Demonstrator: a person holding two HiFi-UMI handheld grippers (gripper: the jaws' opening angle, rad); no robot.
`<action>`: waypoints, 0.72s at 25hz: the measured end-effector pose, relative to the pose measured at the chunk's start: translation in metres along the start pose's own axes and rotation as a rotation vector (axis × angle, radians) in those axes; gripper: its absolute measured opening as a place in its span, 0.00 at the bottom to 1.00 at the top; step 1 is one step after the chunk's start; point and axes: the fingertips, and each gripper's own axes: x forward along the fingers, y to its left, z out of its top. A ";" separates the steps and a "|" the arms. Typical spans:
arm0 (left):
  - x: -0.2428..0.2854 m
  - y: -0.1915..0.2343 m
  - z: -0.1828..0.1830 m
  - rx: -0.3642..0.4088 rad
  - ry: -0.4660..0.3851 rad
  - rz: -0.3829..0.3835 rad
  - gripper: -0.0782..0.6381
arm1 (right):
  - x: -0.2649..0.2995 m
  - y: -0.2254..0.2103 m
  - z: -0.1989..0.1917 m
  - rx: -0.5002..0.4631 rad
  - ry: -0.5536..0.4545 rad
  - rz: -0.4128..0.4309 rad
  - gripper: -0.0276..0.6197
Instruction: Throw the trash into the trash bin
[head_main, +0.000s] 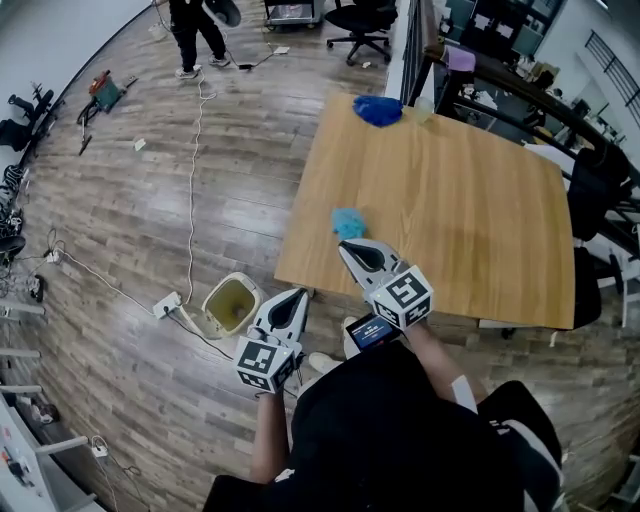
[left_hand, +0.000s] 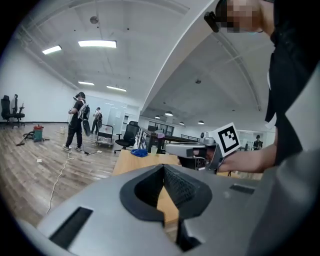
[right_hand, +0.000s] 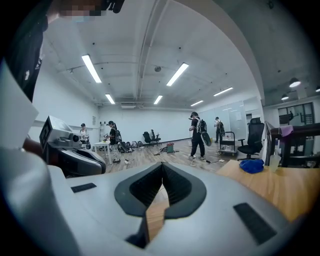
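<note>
From the head view, the square light wooden worktop (head_main: 450, 220) stands on a wood-plank floor (head_main: 120, 240). A crumpled light-blue scrap of trash (head_main: 348, 222) lies on it near the near left corner. The right tool (head_main: 347, 245) points at the scrap from just short of it, and I cannot tell whether the tip touches. The left tool (head_main: 297, 296) hangs off the worktop's edge over the floor. Just to its left stands the round cream plastic trash bin (head_main: 232, 305), with a white power strip (head_main: 166, 303) beside it. A dark blue bundle (head_main: 378, 110) sits at the worktop's far edge.

In the left gripper view, the left tool (left_hand: 163, 166) has its jaws pressed together with nothing between them. The right tool (left_hand: 169, 148) is off to its right, above the worktop (left_hand: 127, 162). A person in dark clothes (left_hand: 76, 122) stands far back on the floor.

In the right gripper view, the right tool (right_hand: 162, 164) has its jaws together too, holding nothing. The scrap is out of sight here. The dark blue bundle (right_hand: 251, 165) rests on the worktop (right_hand: 280, 190) to the right, and the left tool (right_hand: 97, 162) is at the left.
</note>
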 end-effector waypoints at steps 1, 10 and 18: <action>0.004 0.002 -0.004 -0.010 0.008 -0.002 0.12 | 0.001 -0.003 -0.005 0.006 0.008 -0.004 0.04; 0.046 -0.004 -0.031 -0.075 0.111 -0.057 0.12 | 0.014 -0.042 -0.069 0.081 0.155 -0.010 0.04; 0.093 0.002 -0.076 -0.127 0.218 -0.069 0.12 | 0.042 -0.106 -0.149 0.085 0.276 -0.085 0.09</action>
